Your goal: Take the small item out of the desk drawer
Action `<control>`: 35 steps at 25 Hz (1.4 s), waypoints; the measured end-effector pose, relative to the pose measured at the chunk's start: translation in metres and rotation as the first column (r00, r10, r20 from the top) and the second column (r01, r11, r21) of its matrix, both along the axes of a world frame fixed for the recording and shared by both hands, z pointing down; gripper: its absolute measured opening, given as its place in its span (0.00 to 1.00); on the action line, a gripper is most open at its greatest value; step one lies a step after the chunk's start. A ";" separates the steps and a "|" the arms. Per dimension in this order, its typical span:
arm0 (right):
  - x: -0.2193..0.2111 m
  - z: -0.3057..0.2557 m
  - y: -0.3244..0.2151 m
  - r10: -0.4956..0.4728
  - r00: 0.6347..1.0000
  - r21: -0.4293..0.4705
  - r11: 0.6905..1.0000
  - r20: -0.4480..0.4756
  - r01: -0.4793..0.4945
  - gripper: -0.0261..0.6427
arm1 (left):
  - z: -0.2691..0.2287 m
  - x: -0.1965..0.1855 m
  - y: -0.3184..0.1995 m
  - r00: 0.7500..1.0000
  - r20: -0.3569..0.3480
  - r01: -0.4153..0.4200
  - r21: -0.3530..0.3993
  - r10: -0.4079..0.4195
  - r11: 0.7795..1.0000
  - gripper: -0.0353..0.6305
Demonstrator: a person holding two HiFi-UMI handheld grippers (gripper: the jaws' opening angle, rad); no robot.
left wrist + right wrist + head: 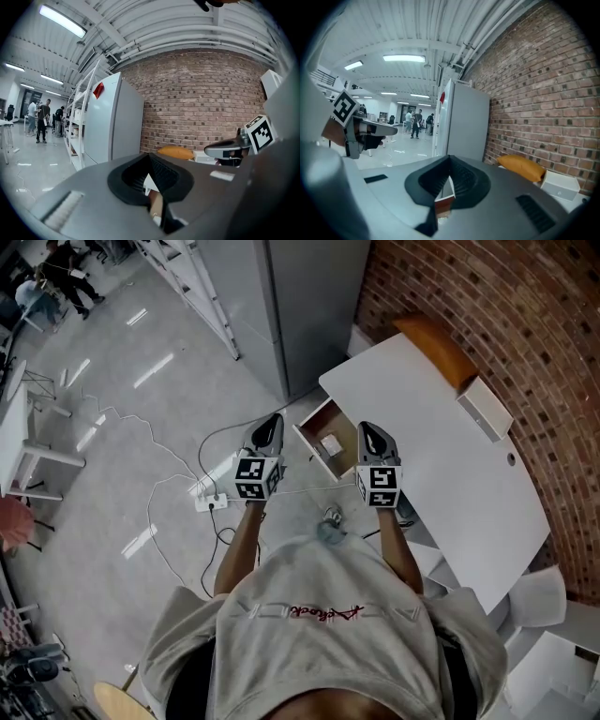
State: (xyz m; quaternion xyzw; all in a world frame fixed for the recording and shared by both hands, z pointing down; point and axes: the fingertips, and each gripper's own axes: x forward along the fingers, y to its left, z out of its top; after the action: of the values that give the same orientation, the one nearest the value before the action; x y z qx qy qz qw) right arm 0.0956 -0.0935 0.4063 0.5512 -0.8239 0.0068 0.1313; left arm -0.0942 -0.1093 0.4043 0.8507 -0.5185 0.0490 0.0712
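Note:
The desk drawer stands pulled open at the left end of the white desk. A small white item lies inside it. My left gripper hovers just left of the drawer, and my right gripper hovers just right of it, over the desk's edge. In each gripper view the two dark jaws meet at the tip, left gripper and right gripper, with nothing between them. Through the gap under the right jaws a bit of the brown drawer wall shows.
An orange cushion and a white box sit at the desk's far side by the brick wall. A tall grey cabinet stands behind the drawer. A power strip and cables lie on the floor at the left.

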 end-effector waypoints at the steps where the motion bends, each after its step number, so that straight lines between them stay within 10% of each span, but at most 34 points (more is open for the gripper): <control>1: 0.002 -0.001 -0.006 -0.005 1.000 0.002 1.000 0.001 0.005 0.06 | -0.002 0.003 -0.005 1.000 -0.002 0.006 0.001 -0.006 1.000 0.07; 35: 0.043 0.048 -0.097 -0.124 0.990 -0.078 0.989 0.060 0.129 0.06 | 0.036 0.048 -0.079 0.992 0.060 0.114 -0.062 -0.110 0.992 0.07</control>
State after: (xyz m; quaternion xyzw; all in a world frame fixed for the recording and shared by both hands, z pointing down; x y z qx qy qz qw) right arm 0.1387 -0.1906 0.4541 0.4916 -0.8596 0.0470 0.1311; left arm -0.0465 -0.1882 0.4403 0.8157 -0.5654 0.0860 0.0868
